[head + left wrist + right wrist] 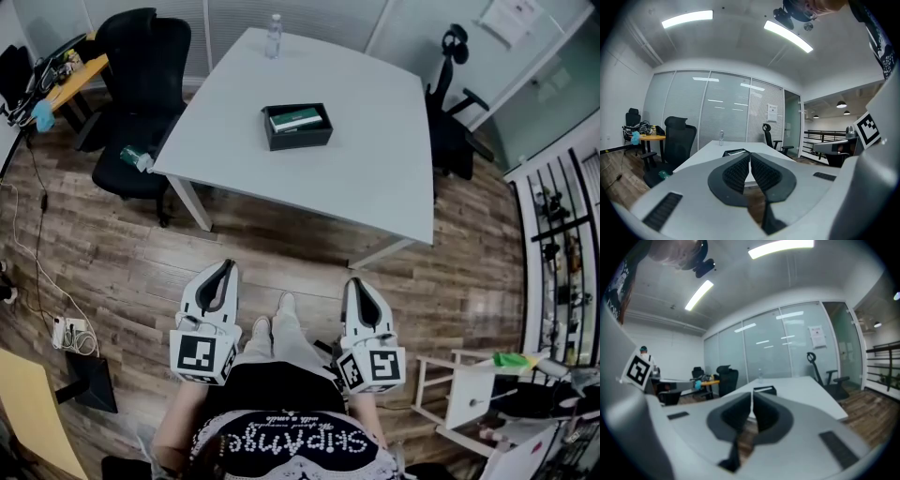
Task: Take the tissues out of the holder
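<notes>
A black open-topped holder (297, 127) with a green-and-white tissue pack (296, 119) inside stands in the middle of the white table (375, 159). The holder (736, 152) shows small and far beyond the jaws in the left gripper view, and the same holder (765, 390) in the right gripper view. My left gripper (228, 266) and right gripper (357, 282) are held side by side over the wooden floor, well short of the table's near edge. Both point toward the table, jaws pressed together with nothing between them.
A clear water bottle (274, 36) stands at the table's far edge. Black office chairs (145, 84) sit to the left and another chair (455, 112) to the right. A small orange side table (70, 80) is at far left. Cables and a power strip (70, 333) lie on the floor.
</notes>
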`<state>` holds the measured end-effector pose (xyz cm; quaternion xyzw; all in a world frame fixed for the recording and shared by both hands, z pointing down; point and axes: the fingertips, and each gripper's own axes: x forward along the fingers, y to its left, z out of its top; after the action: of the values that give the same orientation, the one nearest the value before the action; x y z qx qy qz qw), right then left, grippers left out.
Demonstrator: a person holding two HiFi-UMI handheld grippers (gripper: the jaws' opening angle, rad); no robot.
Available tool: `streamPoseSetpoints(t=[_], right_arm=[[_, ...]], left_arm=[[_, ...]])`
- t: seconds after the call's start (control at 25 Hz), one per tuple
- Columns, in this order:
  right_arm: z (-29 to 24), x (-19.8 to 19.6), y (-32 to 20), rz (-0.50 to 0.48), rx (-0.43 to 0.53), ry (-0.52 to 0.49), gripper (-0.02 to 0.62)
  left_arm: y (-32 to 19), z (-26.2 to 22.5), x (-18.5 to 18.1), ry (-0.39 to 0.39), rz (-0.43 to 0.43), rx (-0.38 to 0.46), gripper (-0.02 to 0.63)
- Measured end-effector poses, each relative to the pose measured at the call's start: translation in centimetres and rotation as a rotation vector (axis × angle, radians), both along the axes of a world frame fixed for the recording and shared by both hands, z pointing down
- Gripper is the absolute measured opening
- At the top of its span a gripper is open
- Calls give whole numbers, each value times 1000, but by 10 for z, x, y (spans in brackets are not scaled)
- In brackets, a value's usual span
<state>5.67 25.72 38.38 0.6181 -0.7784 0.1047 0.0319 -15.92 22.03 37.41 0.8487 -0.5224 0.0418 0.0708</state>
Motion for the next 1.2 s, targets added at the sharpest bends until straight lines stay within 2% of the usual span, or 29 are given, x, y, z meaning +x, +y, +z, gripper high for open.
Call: streamPoseSetpoints(t=[0.64, 0.92, 1.2], right_arm=[[-10, 45, -94, -69, 25, 12, 35], [-14, 63, -127, -121, 48, 14, 35], [-6, 80, -138, -134, 39, -9, 35]], left_arm=[[-83, -21, 49, 20, -57, 65, 41], [-104, -20, 65, 20, -110, 76, 41], [-113, -22, 81, -2, -131, 90, 41]])
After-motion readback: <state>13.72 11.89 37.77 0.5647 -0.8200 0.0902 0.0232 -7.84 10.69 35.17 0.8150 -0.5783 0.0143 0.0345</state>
